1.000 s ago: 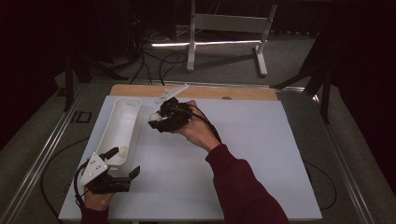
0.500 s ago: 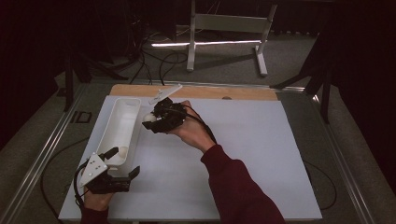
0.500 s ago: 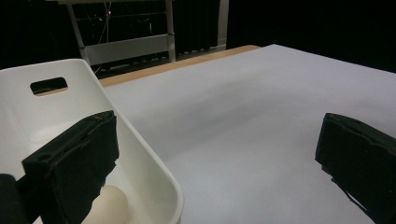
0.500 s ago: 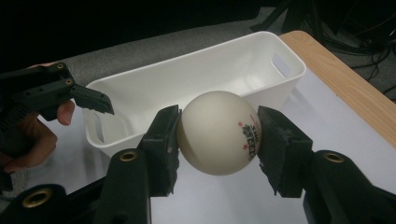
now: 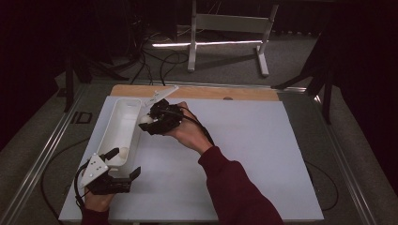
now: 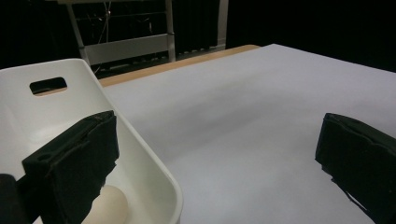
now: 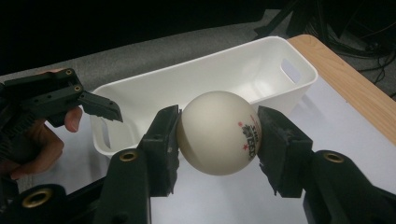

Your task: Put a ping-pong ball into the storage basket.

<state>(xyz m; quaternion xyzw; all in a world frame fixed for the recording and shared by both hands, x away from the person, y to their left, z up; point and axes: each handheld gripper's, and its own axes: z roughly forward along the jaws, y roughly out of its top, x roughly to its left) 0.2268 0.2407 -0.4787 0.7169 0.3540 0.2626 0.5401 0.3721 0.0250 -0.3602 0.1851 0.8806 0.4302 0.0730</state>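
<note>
The long white plastic bin looks smooth and faintly glossy, and the cream-white ball with red and black print has a smooth, satin plastic skin. The black gripper pads pressing on it look matt and slightly rough, like foam or rubber. The white table cover is flat and matt like paper, with a bare wooden strip along its far edge.
</note>
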